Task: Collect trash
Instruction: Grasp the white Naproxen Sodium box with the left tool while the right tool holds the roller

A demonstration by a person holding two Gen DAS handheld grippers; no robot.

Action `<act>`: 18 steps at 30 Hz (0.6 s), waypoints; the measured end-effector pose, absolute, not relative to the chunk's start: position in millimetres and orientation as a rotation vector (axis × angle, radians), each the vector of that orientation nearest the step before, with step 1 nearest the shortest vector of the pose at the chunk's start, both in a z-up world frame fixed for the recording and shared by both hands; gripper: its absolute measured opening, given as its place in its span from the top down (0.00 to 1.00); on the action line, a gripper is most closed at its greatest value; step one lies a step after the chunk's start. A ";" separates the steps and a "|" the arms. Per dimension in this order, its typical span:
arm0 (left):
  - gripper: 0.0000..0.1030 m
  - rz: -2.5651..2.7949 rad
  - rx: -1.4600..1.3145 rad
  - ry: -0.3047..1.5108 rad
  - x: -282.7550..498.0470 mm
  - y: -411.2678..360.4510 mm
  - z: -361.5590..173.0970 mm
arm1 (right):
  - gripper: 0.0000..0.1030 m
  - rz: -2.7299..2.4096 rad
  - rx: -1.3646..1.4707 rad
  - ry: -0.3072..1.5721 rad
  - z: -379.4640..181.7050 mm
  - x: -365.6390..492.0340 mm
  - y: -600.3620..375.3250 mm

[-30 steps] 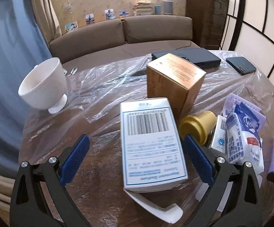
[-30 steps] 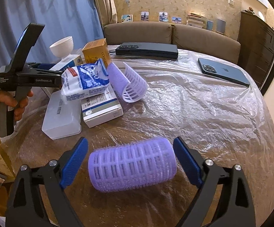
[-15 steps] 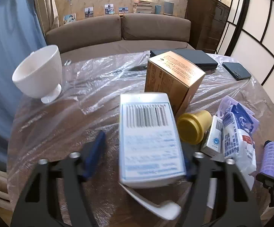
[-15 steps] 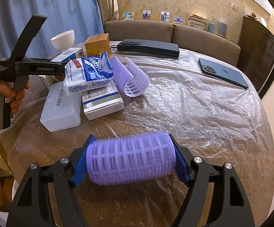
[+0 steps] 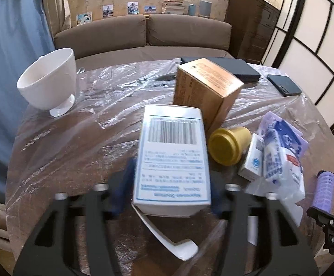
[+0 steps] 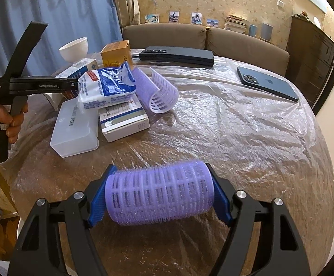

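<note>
Though blurred, left claw (image 5: 169, 193) seemingly grips box (image 5: 172, 158).

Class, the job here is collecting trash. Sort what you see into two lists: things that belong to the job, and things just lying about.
Belonging to the job:
white carton, held by left gripper
purple hair roller, held by right gripper

Lying about:
white bowl
phone

White bowl (image 5: 48, 85), phone (image 6: 267, 83), brown sofa (image 5: 144, 36) behind table.
</note>
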State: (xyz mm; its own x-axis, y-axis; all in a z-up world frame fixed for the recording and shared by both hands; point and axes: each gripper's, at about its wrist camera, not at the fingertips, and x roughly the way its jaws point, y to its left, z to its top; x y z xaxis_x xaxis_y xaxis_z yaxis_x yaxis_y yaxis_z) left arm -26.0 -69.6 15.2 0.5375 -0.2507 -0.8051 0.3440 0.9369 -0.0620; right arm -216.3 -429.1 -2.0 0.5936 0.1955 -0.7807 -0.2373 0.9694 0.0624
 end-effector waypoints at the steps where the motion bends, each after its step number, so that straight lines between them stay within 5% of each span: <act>1: 0.32 -0.360 0.093 0.930 -25.0 -68.2 17.3 | 0.27 0.251 -0.052 0.900 -2.1 -216.0 -428.4; 3: 0.32 -0.371 0.075 0.928 -20.8 -67.0 20.1 | 0.18 0.253 -0.055 0.894 -2.1 -216.1 -427.3; 12: 0.33 -0.369 0.156 0.926 -5.1 -81.5 17.9 | 0.19 0.255 -0.045 0.887 -2.0 -211.2 -421.9; 18: 0.50 -0.370 0.143 0.943 -2.8 -80.0 13.5 | 0.29 0.247 -0.049 0.884 -2.6 -208.5 -420.6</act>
